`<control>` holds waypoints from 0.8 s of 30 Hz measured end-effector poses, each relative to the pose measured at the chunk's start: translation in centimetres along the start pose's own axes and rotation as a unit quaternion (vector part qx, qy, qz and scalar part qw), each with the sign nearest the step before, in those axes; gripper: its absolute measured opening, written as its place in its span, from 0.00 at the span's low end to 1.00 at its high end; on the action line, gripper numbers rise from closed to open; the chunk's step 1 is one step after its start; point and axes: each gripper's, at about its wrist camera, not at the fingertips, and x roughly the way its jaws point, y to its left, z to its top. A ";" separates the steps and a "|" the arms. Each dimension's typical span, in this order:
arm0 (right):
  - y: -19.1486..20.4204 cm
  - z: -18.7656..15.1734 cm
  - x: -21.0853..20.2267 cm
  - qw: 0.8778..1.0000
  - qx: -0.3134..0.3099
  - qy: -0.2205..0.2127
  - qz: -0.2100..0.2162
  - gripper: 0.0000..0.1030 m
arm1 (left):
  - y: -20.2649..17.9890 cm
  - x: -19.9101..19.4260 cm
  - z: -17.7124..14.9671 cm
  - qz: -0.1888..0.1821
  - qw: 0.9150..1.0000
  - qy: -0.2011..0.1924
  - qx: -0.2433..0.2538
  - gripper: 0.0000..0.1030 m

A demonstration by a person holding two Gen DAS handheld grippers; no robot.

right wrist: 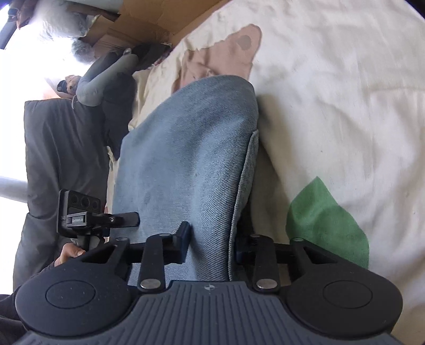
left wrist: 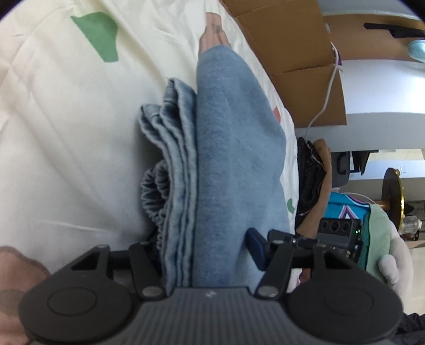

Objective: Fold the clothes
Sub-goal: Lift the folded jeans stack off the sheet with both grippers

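A folded stack of light-blue denim (left wrist: 225, 159) lies on a cream bedsheet (left wrist: 66, 132) printed with green and pink patches. An elastic waistband (left wrist: 154, 193) shows on the stack's left side. My left gripper (left wrist: 202, 244) is shut on the near end of the stack, which fills the gap between its pads. In the right wrist view the same denim (right wrist: 186, 146) runs away from me over the sheet (right wrist: 332, 93). My right gripper (right wrist: 211, 238) is shut on it, a finger on each side. Each gripper shows in the other's view, the right gripper (left wrist: 337, 231) and the left gripper (right wrist: 79, 212).
Cardboard boxes (left wrist: 292, 39) and a white cable (left wrist: 322, 106) stand past the bed's right edge. A pile of dark and teal clothes (left wrist: 342, 207) lies there too. Dark grey bedding (right wrist: 58, 159) and more cardboard (right wrist: 148, 16) lie to the left in the right wrist view.
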 end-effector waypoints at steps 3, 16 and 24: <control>0.8 0.0 -0.4 1.000 -0.005 -0.005 -0.003 0.27 | -0.8 -0.4 0.0 0.006 1.000 -0.004 0.003 0.55; 3.8 -0.1 -2.6 1.000 0.000 -0.021 -0.010 0.27 | -3.2 -2.6 0.0 0.010 1.000 -0.010 0.000 0.52; 5.3 0.2 -3.5 0.999 -0.001 -0.030 0.014 0.27 | -5.6 -4.0 0.4 0.026 1.000 -0.015 0.004 0.52</control>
